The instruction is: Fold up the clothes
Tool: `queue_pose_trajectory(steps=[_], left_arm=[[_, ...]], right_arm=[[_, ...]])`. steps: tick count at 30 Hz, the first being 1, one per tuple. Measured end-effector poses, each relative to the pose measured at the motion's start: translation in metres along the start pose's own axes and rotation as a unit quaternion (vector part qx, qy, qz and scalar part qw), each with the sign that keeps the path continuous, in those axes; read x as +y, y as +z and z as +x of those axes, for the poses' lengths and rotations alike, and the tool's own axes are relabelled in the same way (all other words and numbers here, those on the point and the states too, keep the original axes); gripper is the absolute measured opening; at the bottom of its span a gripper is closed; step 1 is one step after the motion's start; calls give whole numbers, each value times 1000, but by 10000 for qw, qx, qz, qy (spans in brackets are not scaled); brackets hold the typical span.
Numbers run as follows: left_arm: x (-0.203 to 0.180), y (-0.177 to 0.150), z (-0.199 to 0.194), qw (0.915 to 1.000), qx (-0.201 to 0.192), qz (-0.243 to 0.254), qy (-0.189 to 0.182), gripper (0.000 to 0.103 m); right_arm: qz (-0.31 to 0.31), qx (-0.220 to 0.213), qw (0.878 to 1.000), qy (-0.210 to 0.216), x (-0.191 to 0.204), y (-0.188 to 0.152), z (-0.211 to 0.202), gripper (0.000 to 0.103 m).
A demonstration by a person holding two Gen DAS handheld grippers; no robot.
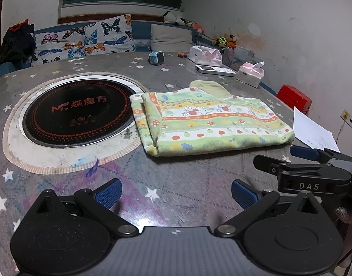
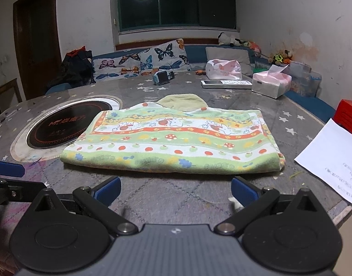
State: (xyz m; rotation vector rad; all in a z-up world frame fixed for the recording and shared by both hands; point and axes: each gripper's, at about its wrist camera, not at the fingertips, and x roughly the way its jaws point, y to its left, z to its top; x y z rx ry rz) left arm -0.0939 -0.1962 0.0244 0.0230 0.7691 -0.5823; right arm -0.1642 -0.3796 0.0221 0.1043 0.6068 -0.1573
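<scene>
Round induction cooktop, tissue box, remote, printed paper, butterfly cushions

Indoor light is dim and cool, coming from a ceiling lamp mirrored in the dark window far ahead of the right hand-held gripper. The tabletop shows soft glare patches and faint shadows near the blue fingers. Both views are fairly sharp centrally, with strong fisheye bending and black vignetted corners.

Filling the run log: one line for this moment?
left gripper: open, empty | right gripper: open, empty | patterned garment: folded, flat on table
</scene>
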Motion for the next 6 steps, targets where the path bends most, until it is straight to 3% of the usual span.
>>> queue_pose_trajectory(steps=[6], left_arm=[[-5, 0, -3, 10000, -49, 67, 14, 103]], right_arm=[[2, -31, 10000, 4, 0, -1, -4, 103]])
